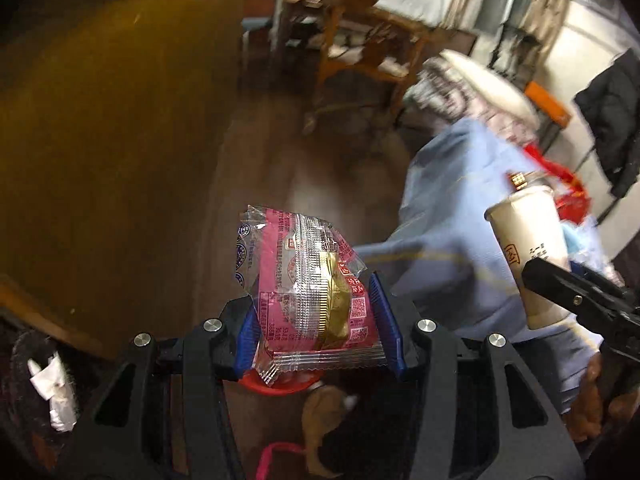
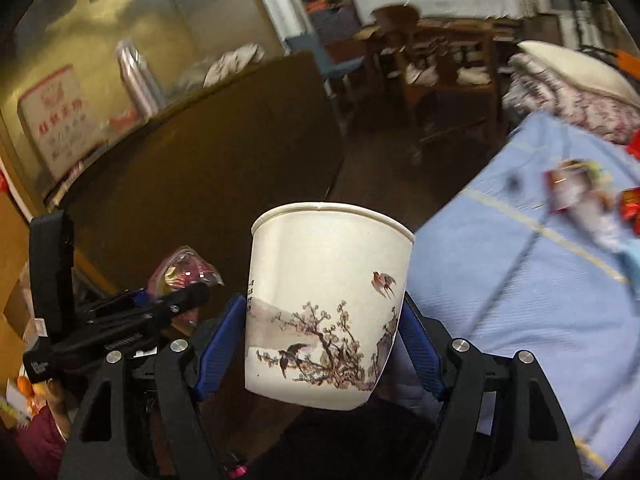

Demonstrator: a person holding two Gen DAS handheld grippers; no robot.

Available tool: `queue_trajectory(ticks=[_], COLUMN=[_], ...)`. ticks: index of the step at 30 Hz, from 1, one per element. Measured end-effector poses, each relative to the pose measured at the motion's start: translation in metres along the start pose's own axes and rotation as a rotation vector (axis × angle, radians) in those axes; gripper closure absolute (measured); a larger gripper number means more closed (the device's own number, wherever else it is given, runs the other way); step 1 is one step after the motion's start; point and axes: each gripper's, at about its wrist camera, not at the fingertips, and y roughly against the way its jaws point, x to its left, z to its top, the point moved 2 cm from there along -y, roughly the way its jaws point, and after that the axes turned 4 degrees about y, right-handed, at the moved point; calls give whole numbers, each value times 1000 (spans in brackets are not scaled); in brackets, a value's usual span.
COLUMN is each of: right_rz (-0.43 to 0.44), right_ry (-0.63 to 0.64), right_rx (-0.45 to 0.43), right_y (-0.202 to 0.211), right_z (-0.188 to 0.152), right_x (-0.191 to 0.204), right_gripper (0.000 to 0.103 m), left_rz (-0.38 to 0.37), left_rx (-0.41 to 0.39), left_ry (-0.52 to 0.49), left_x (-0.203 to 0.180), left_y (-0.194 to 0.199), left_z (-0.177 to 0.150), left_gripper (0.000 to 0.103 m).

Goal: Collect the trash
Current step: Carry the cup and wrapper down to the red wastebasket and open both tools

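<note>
Clamping a crinkled pink-and-clear snack wrapper (image 1: 304, 292), the left gripper (image 1: 316, 320) is pressing its blue pads (image 1: 386, 320) against both sides of the packet, most of the wrapper sticking out beyond the fingertips; the right gripper (image 2: 322, 332) is squeezing a white paper cup (image 2: 326, 304) between its own blue pads (image 2: 218, 344), rim pointing away from the fingers, painted birds and blossom branches facing the camera; a blue bedspread (image 2: 520, 300) is lying off to the right of the right fingers, blurred red wrappers (image 2: 630, 208) resting on it beyond the cup.
</note>
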Motion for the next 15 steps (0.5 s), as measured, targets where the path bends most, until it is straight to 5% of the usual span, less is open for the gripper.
queue_trajectory(ticks=[7, 15], right_rz=[10, 29], right_ry=[52, 42], right_rx=[169, 241], right_y=[-79, -114], right_z=[-1, -1], right_x=[24, 34], right_gripper=[28, 28], left_rz=[11, -13], left_rx=[105, 272], left_ry=[42, 83], left_x=[39, 68], left_y=[-43, -110], left_z=[-12, -43], left_gripper=[53, 52])
